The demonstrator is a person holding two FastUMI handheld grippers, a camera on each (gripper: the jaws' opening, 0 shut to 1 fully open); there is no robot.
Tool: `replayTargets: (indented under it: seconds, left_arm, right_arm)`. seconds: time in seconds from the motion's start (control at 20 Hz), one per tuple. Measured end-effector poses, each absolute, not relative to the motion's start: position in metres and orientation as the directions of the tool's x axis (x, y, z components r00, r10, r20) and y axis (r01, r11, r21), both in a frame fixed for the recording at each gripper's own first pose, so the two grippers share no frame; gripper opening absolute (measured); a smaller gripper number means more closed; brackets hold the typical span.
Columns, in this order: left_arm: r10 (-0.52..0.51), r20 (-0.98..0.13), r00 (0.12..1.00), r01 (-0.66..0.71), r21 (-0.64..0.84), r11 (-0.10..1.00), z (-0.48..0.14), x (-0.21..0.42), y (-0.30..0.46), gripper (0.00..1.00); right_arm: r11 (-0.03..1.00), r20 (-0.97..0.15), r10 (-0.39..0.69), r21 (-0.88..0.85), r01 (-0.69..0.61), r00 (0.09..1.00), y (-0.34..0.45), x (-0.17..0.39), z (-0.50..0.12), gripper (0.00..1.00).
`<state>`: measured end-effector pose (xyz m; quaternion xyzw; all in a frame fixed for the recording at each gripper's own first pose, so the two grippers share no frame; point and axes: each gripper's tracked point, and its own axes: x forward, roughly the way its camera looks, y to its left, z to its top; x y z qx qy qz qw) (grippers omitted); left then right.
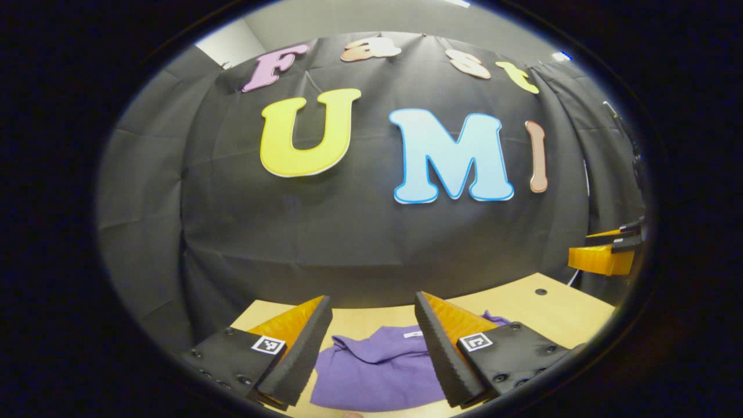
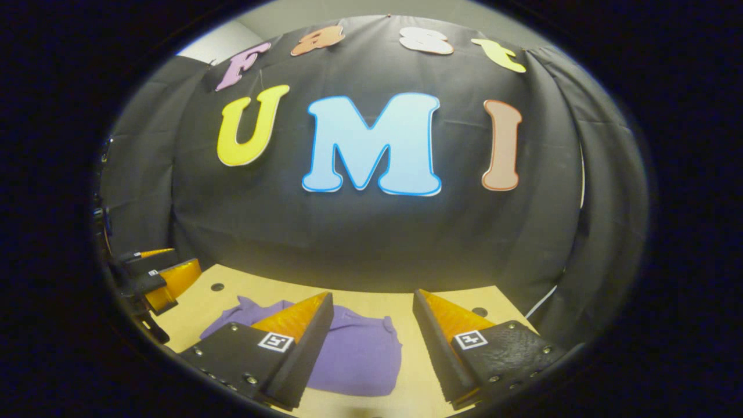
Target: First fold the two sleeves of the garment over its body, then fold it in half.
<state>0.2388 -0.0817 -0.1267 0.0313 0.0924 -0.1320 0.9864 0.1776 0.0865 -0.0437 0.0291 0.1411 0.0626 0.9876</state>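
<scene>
A purple garment (image 1: 377,371) lies on a light wooden table (image 1: 557,313), in front of a black cloth wall. In the left gripper view, the left gripper (image 1: 373,305) hangs above the garment w/ fingers spread wide, holding nothing; the right gripper shows at the far right edge. In the right gripper view, the right gripper (image 2: 373,302) is likewise wide open and empty — the garment (image 2: 360,354) sits below and left of centre, the table (image 2: 406,307) bare to its right. The fabric looks soft, light and limp, prob. prone to bunching — best pinched at a sleeve cuff or hem edge, lifted low.
</scene>
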Motion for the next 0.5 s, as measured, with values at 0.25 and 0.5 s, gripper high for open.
replayTargets:
  seconds: [0.25,0.5]
  left_arm:
    - [-0.277,-0.145,0.950,0.284,0.027,0.959,-0.097,0.183,-0.106,0.94]
    - [-0.270,-0.111,0.956,0.276,0.036,0.961,-0.084,0.132,-0.118,0.94]
  right_arm:
    - [0.992,-0.210,0.126,0.035,-0.122,0.969,0.069,0.122,-0.016,0.86]
    - [0.987,-0.187,0.157,0.041,-0.152,0.970,0.059,0.080,-0.007,0.85]
